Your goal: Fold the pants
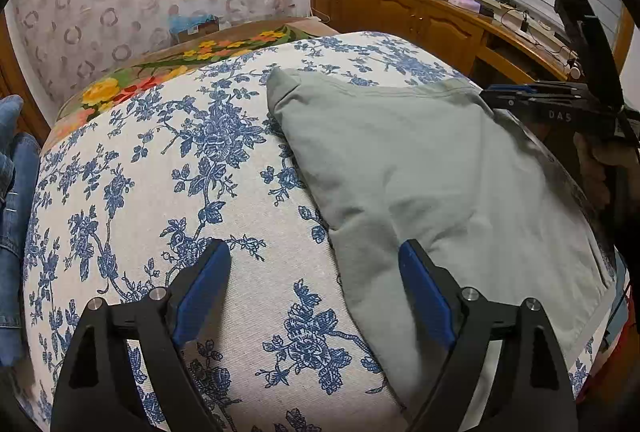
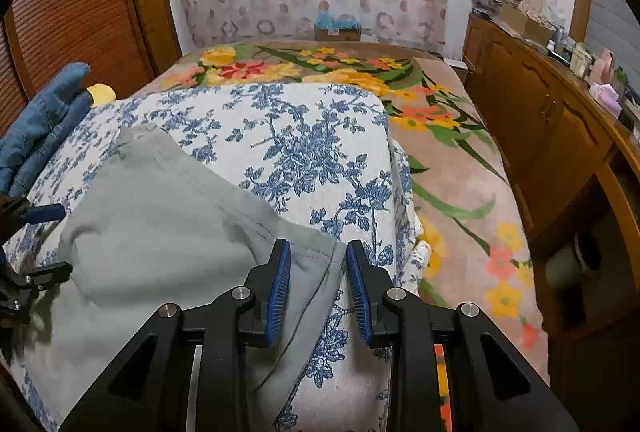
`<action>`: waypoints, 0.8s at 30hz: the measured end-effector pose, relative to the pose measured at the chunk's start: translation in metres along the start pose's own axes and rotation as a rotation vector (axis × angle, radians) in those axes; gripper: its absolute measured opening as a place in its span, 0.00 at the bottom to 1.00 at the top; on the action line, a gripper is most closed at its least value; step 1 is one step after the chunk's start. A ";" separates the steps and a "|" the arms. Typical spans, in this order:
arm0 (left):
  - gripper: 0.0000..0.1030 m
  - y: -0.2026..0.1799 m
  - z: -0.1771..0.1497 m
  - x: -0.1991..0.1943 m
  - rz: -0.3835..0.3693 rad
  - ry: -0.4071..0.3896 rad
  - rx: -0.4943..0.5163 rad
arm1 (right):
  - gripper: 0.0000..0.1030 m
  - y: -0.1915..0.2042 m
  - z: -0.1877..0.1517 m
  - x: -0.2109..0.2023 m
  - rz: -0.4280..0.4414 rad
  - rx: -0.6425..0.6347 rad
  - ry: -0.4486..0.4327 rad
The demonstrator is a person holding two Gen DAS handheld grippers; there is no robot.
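Grey-green pants [image 1: 420, 171] lie folded into a flat pad on a blue floral cloth [image 1: 180, 159] spread over a bed. My left gripper [image 1: 312, 256] is open wide at the pants' near left edge, one finger over the cloth and the other over the grey fabric. In the right wrist view the pants [image 2: 160, 211] fill the lower left, and my right gripper [image 2: 318, 256] hovers at their right corner. Its jaws stand a small gap apart, with the corner lying between the pads, unpinched. Each gripper shows in the other's view: right gripper [image 1: 496, 97], left gripper [image 2: 68, 238].
Blue jeans [image 2: 40, 127] lie heaped at the bed's left side. A flowered blanket [image 2: 460, 171] covers the bed beyond the cloth [image 2: 300, 151]. A wooden sideboard [image 2: 540, 119] with several small items runs along the right. A hand [image 1: 600, 167] holds the right gripper.
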State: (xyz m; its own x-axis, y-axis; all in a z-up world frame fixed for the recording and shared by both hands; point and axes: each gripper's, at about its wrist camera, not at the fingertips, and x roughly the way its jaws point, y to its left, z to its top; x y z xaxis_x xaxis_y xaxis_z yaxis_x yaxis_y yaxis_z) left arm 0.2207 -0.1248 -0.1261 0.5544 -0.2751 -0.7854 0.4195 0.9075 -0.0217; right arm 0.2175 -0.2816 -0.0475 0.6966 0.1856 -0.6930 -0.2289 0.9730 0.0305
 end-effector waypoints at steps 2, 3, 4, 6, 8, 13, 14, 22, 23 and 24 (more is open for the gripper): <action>0.85 0.000 0.000 0.000 0.000 0.000 0.001 | 0.04 0.002 0.001 0.001 0.005 -0.021 -0.011; 0.85 0.000 0.000 0.000 0.000 0.000 0.000 | 0.04 0.001 0.001 -0.002 -0.016 -0.029 -0.026; 0.85 0.000 0.000 0.000 0.000 0.000 0.000 | 0.04 -0.001 0.000 -0.002 -0.038 -0.027 -0.039; 0.85 0.000 0.000 0.000 0.001 0.000 0.001 | 0.03 -0.005 -0.002 -0.003 -0.096 -0.006 -0.053; 0.85 0.000 0.000 0.000 0.000 0.000 0.000 | 0.04 -0.013 -0.002 -0.005 -0.126 0.011 -0.048; 0.85 0.000 0.000 0.000 0.000 0.000 0.000 | 0.05 -0.016 -0.010 -0.028 -0.064 0.049 -0.077; 0.85 0.000 0.001 0.000 -0.001 0.000 0.000 | 0.07 -0.013 -0.013 -0.034 -0.065 0.043 -0.084; 0.85 -0.004 -0.004 -0.011 -0.028 -0.014 -0.015 | 0.23 0.011 -0.063 -0.069 -0.024 0.041 -0.057; 0.85 -0.007 -0.006 -0.018 -0.033 -0.027 -0.010 | 0.23 0.012 -0.070 -0.075 -0.019 0.044 -0.050; 0.85 -0.009 -0.008 -0.022 -0.036 -0.033 -0.006 | 0.23 0.013 -0.076 -0.082 -0.014 0.049 -0.046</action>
State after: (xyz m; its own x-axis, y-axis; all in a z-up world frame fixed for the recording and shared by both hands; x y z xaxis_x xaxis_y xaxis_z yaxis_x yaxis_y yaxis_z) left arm 0.1986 -0.1246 -0.1136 0.5629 -0.3178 -0.7630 0.4352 0.8988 -0.0532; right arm 0.1061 -0.2948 -0.0449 0.7304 0.1767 -0.6598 -0.1860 0.9809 0.0568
